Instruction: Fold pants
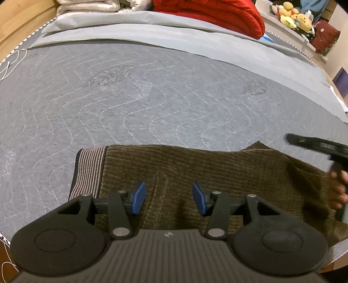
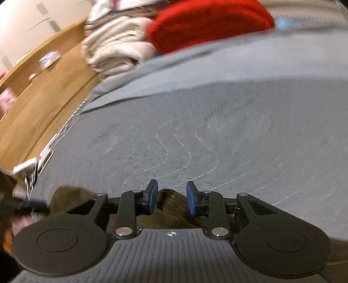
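Observation:
Brown corduroy pants [image 1: 206,172] lie on the grey quilted mattress [image 1: 130,104], with a striped waistband [image 1: 90,172] at their left end. My left gripper [image 1: 169,198] hovers open just above the pants near the waistband, blue pads apart, holding nothing. My right gripper [image 2: 171,199] is open over a raised corner of the pants [image 2: 171,209]; nothing is between its pads. The right wrist view is motion-blurred. The right gripper also shows in the left wrist view [image 1: 315,145], at the pants' right edge, held by a hand.
A red quilt [image 1: 213,13] and cream blankets [image 1: 91,5] are piled at the head of the bed. A folded grey sheet [image 1: 152,30] lies across the far part. A wooden frame [image 2: 43,91] runs along the left. Plush toys [image 1: 293,17] sit on a shelf at far right.

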`<state>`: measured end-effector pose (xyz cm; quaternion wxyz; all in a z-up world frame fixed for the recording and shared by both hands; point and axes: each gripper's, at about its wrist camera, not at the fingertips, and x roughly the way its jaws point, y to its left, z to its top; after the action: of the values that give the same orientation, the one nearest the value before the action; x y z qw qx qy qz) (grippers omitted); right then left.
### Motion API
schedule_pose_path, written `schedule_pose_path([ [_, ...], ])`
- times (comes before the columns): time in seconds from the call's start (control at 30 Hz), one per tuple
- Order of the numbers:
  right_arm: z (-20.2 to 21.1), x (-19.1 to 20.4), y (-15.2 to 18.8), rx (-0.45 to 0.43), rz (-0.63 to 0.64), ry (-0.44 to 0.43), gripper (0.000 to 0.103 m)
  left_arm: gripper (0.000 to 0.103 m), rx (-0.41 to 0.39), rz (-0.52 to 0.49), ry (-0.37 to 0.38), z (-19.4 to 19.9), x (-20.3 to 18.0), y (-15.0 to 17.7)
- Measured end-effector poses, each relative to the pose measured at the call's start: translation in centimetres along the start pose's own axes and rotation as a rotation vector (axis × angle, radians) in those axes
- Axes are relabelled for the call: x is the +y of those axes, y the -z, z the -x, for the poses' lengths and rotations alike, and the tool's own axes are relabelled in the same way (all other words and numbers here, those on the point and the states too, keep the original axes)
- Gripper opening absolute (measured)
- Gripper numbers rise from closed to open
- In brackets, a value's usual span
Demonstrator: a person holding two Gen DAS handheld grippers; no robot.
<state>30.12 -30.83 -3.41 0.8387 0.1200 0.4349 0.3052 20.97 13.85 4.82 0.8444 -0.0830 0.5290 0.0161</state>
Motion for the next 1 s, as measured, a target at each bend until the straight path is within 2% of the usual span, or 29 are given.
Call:
schedule_pose_path([
  [0.07, -2.7, -1.4, -0.5, 0.072, -0.064, 0.009, 0.032, 0.053, 0.0, 0.006, 0.004, -0.1, 0.1, -0.1],
  [0.13, -4.0, -1.2, 0.3, 0.176, -0.056, -0.046, 0.032, 0.053, 0.003, 0.009, 0.011, -0.1, 0.2, -0.3],
  [0.27, -4.2, 1.3, 1.5, 0.31, 0.157, -0.176, 0.031, 0.053, -0.001, 0.011, 0.022, -0.1, 0.4, -0.8],
  [0.33, -4.1, 1.5, 2.1, 0.343, 0.195, -0.188, 0.031, 0.053, -0.002, 0.017, 0.029, -0.1, 0.4, -0.9],
  [0.43, -4.1, 1.0, 2.3, 0.329, 0.199, -0.163, 0.034, 0.053, -0.005, 0.007, 0.042, 0.0, -0.1, -0.9],
  [0.5, -3.8, 0.6, 2.0, 0.301, 0.163, -0.158, 0.044, 0.053, -0.002, -0.003, 0.048, 0.0, -0.5, -0.8],
  [0.6, -4.7, 0.1, 1.5, 0.264, 0.122, -0.178, 0.044, 0.053, 0.002, -0.005, 0.047, -0.1, -0.7, -0.7],
  [0.83, -8.0, -0.9, 0.9, 0.307, 0.007, -0.209, 0.046, 0.053, 0.008, -0.001, 0.037, -0.2, -0.4, -0.3],
  [0.87, -7.9, -1.0, 0.9, 0.313, 0.005, -0.221, 0.041, 0.053, 0.008, 0.002, 0.035, -0.2, -0.3, -0.3],
  [0.9, -8.2, -0.8, 0.6, 0.323, 0.021, -0.249, 0.013, 0.053, 0.008, 0.005, 0.034, -0.1, -0.1, -0.4],
  [0.93, -8.2, -0.4, 0.1, 0.316, 0.057, -0.258, 0.012, 0.053, 0.007, 0.009, 0.033, -0.1, 0.0, -0.4],
  [0.97, -7.1, 0.2, -1.1, 0.223, 0.104, -0.228, 0.011, 0.053, 0.005, 0.013, 0.033, -0.1, 0.0, -0.5],
  [1.0, -6.4, -0.1, -2.3, 0.147, 0.059, -0.225, 0.01, 0.053, 0.001, 0.016, 0.033, 0.0, 0.1, -0.5],
])
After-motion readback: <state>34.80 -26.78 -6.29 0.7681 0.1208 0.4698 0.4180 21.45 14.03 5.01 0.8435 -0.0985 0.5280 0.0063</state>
